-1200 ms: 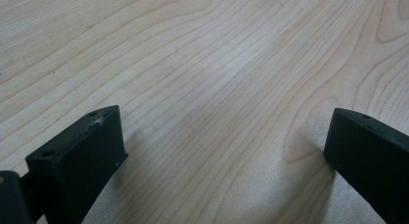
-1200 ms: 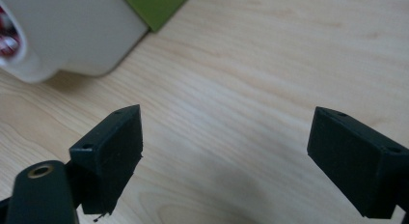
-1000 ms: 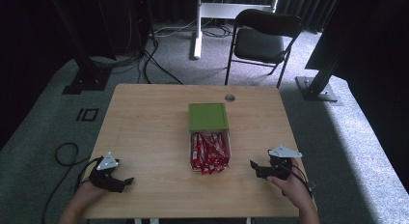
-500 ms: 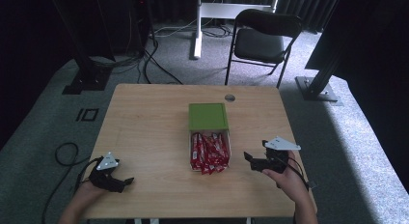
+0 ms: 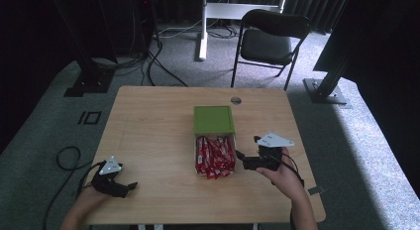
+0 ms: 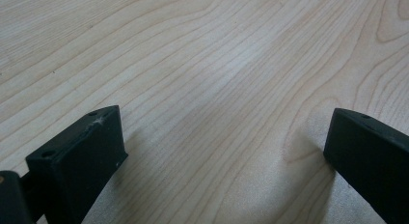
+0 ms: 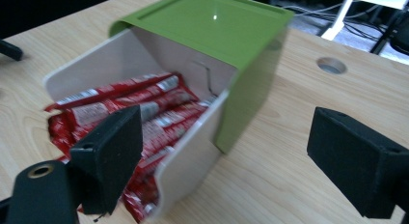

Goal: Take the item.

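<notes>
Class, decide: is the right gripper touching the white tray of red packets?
Apart. In the high view, bare wood separates the right gripper from the white tray; the right gripper view shows its jaws wide open, short of the tray wall.

A black folding chair [image 5: 270, 39] stands beyond the table's far edge, cables [image 5: 153, 56] trail across the grey carpet [image 5: 356, 141].

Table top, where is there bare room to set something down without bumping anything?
The broad bare stretch left of the green box, running from the far edge down toward the left claw, is free. The strip between the box and the cable hole is narrow. It is crowded where the right claw meets the red packets.
</notes>
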A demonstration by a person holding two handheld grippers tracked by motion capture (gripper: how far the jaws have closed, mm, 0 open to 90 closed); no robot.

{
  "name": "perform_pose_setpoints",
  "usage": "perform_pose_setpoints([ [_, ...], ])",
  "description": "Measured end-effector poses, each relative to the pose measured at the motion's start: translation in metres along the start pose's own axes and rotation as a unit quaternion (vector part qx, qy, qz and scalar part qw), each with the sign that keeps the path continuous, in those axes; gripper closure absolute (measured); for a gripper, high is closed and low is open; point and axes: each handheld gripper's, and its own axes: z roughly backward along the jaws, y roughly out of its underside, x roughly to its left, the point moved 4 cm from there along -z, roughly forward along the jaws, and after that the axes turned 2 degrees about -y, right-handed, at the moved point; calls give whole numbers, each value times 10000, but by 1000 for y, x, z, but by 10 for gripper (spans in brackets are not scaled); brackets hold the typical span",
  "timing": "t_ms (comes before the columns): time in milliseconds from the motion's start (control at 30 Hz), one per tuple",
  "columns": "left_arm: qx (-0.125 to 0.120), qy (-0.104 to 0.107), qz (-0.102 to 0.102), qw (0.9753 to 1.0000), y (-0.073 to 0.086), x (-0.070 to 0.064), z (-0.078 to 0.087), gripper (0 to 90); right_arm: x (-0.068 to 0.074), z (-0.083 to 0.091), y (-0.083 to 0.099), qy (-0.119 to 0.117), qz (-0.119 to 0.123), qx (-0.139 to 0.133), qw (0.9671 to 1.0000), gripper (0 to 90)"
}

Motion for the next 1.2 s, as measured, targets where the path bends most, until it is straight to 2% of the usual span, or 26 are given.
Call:
perform_pose_setpoints([
  [367,-3,-3,-4,10000,0,0,0,15,33,-31,-16,-451,257,86,9986,144],
  [533,-4,0,3,10000,0,0,0,15,42,-45,-19,-566,317,182,9977,157],
  [633,2,2,-4,10000,0,0,0,15,45,-53,-19,-566,317,254,9976,163],
  [767,1,1,-3,10000,0,0,0,15,49,-64,-19,-565,346,365,9971,225],
  [933,-3,42,-44,10000,1,1,1,15,49,-74,-16,-433,437,618,9962,369],
  [1067,-5,42,-43,10000,1,1,1,15,47,-78,-15,-366,449,721,9957,470],
  [1200,-7,41,-41,10000,1,1,1,15,46,-81,-15,-241,516,869,9946,480],
])
